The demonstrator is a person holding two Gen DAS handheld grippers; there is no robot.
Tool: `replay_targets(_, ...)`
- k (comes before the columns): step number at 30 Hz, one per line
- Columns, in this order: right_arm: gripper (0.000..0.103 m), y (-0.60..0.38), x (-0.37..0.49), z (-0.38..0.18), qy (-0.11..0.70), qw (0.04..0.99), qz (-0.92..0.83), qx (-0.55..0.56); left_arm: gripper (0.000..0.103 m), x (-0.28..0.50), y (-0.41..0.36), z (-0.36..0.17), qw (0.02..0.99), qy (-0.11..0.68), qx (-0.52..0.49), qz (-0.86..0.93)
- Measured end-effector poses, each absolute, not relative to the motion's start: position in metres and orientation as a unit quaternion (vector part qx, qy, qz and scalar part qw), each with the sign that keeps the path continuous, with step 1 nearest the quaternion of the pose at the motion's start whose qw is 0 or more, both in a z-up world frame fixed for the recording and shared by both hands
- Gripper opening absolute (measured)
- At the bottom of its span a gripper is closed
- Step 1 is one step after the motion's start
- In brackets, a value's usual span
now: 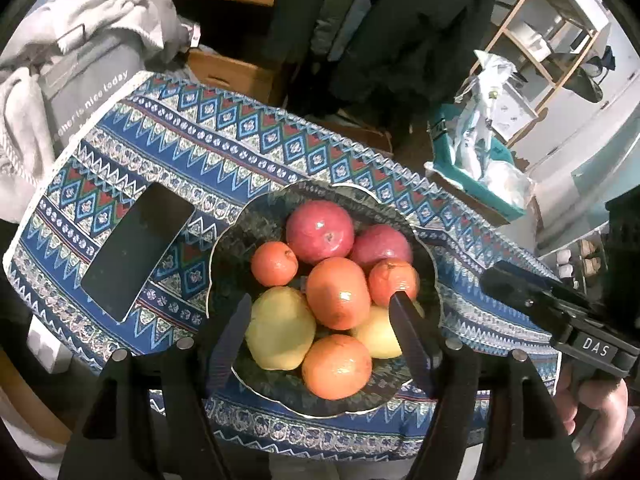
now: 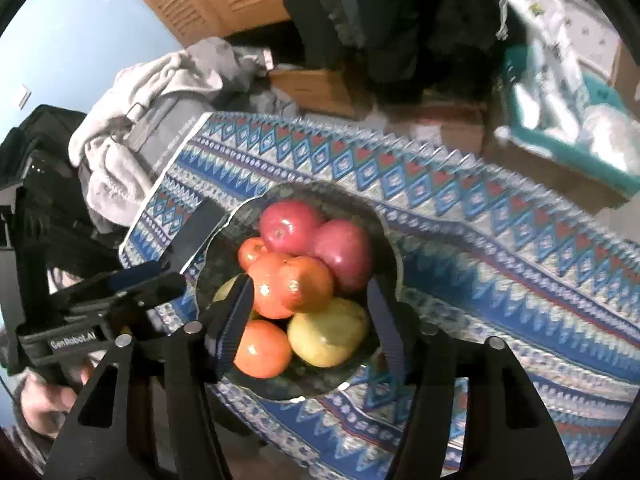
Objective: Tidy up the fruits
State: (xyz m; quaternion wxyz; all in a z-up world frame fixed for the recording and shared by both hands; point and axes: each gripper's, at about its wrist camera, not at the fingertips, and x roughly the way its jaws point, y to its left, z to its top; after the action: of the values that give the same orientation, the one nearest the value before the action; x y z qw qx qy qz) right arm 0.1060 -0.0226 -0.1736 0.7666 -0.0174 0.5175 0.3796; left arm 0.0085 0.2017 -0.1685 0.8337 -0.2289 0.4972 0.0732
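Observation:
A dark scalloped bowl stands on the patterned blue cloth. It holds two red apples, several oranges and two yellow fruits. Over the near half of the bowl hangs my left gripper, open, its fingers on either side of the pile and pressing nothing. My right gripper is also open just above the fruit, with nothing gripped. Each view shows the other gripper at its side, in a person's hand.
A black phone lies on the cloth left of the bowl. Grey clothes are heaped past the table's left end. A teal box with plastic bags sits beyond the right edge. Dark coats hang behind.

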Motion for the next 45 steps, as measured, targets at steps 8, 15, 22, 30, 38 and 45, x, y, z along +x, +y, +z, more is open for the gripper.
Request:
replay_targets(8, 0.064, -0.052, 0.091, -0.134, 0.482, 0.797, 0.364, -0.024, 0.077, -0.001, 0.19, -0.139, 0.852, 0.477, -0.205, 0.07)
replay_targets(15, 0.072, -0.071, 0.076, -0.1, 0.446, 0.822, 0.353, -0.035, 0.078, -0.01, 0.172, -0.107, 0.874, 0.45, -0.179, 0.049)
replay_targets(22, 0.079, -0.087, 0.06, -0.069, 0.408, 0.843, 0.347, -0.038, 0.083, -0.019, 0.156, -0.078, 0.896, 0.419, -0.139, 0.055)
replay_targets(30, 0.083, -0.109, 0.043, -0.049, 0.376, 0.86, 0.342, -0.041, 0.084, -0.027, 0.141, -0.052, 0.911, 0.389, -0.125, 0.051)
replay_targets(38, 0.084, -0.132, 0.032, -0.032, 0.347, 0.882, 0.317, -0.04, 0.087, -0.029, 0.126, -0.038, 0.919, 0.375, -0.117, 0.038)
replay_targets(45, 0.085, -0.144, 0.029, -0.028, 0.336, 0.889, 0.309, -0.037, 0.094, -0.031, 0.11, -0.032, 0.925, 0.363, -0.101, 0.041)
